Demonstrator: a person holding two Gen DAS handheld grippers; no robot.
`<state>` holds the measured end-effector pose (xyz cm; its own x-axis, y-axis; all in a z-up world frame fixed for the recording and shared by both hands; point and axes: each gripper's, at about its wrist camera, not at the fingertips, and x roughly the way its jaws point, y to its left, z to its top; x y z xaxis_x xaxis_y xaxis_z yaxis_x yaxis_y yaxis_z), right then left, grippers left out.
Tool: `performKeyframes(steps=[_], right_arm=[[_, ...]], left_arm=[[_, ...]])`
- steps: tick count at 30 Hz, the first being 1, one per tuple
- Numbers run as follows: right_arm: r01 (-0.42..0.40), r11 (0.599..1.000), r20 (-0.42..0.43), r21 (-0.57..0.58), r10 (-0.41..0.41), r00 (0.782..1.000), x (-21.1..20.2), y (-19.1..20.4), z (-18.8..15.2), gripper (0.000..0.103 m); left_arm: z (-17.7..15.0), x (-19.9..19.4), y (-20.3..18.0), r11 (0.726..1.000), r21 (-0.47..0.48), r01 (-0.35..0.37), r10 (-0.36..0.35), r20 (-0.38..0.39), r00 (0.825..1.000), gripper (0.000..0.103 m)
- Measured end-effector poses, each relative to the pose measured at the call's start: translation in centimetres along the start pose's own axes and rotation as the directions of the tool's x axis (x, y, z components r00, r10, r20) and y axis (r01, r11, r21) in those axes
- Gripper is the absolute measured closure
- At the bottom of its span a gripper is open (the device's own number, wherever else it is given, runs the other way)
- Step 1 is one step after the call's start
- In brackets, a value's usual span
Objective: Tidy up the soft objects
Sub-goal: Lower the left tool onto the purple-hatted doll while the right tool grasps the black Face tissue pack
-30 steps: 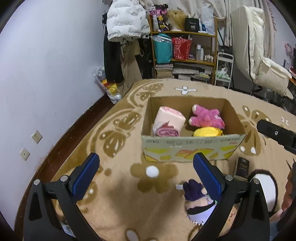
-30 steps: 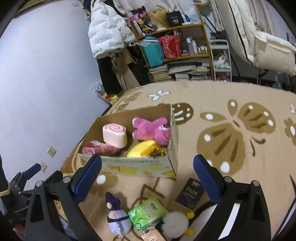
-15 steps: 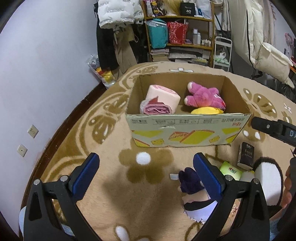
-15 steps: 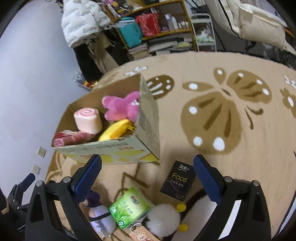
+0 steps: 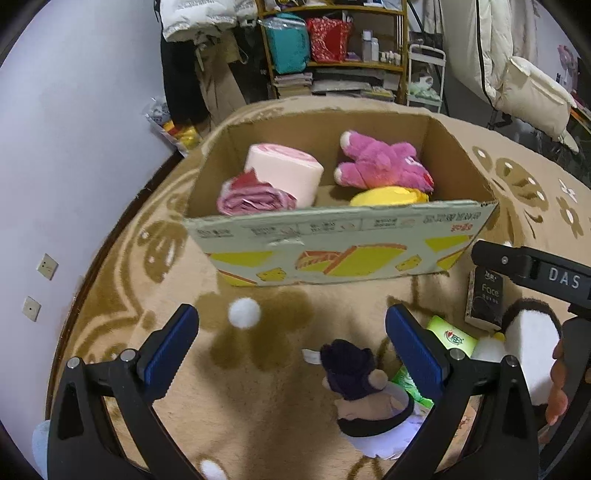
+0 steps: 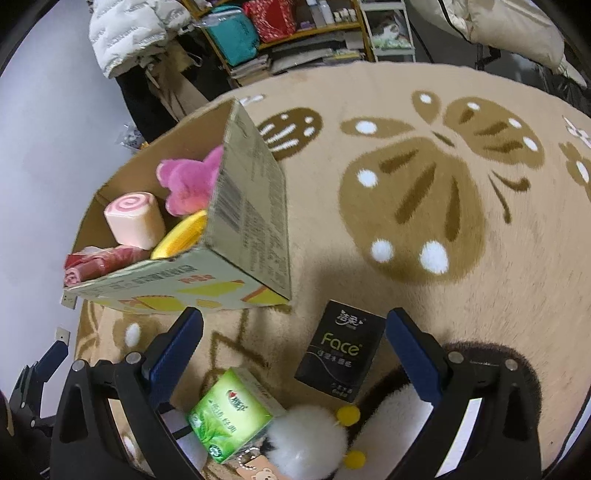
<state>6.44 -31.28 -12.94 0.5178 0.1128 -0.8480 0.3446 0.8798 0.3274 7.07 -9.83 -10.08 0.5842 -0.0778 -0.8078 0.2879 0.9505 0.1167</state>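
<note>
Left wrist view: the left gripper [image 5: 290, 341] hangs low over a tan carpet [image 5: 184, 376] with brown flower patterns, its two blue-padded fingers [image 5: 168, 349] spread wide apart and holding nothing. Between the fingers, nearer the right one, a small plush doll with dark purple hair [image 5: 364, 387] lies on the carpet. Beyond it stands an open cardboard box [image 5: 340, 247] with yellow printing on its near wall. Inside the box, at the left, a pink and cream swirl-roll cushion [image 5: 284, 171] rests behind a rolled pink cloth [image 5: 255, 197]; at the right, a pink plush bear [image 5: 380, 162] lies above a yellow soft toy [image 5: 388, 195]. To the right of the doll, a green tissue pack [image 5: 448, 338] and a black tissue pack marked "Face" [image 5: 485, 297] lie on the carpet, beside a black and white plush [image 5: 532, 347]. A black bar of the other tool crosses the right edge, with fingertips of a hand [image 5: 559, 380] below it. Right wrist view: the right gripper [image 6: 293, 347] also stands wide open and empty, above the carpet [image 6: 480, 302]. Between its fingers lie the black "Face" pack [image 6: 341, 350], the green tissue pack [image 6: 231, 415] and a white fluffy plush with yellow dots [image 6: 308, 441]. The cardboard box [image 6: 251, 206] sits up and to the left, showing the swirl-roll cushion [image 6: 135, 218], pink bear [image 6: 192, 181], yellow toy [image 6: 181, 234] and pink cloth [image 6: 99, 260]. A cluttered shelf [image 6: 280, 33] and a white puffer jacket [image 6: 129, 29] fill the background.
</note>
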Motion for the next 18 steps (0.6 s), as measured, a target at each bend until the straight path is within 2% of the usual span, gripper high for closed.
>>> performKeyframes(steps=[6,18], right_arm=[[0.028,1.0,-0.058,0.009,-0.027,0.998,1.7,-0.4,-0.2,0.0],[0.074,0.997,-0.123,0.038,-0.068,0.99,3.4,-1.5,-0.1,0.0]], left_arm=[[-1.0,1.5,-1.5,0.998,0.024,0.052,-0.05,-0.068,0.996,0.003],[-2.1,3.7,-2.6,0.998,0.054,0.038,-0.03,-0.146,0.989,0.003]])
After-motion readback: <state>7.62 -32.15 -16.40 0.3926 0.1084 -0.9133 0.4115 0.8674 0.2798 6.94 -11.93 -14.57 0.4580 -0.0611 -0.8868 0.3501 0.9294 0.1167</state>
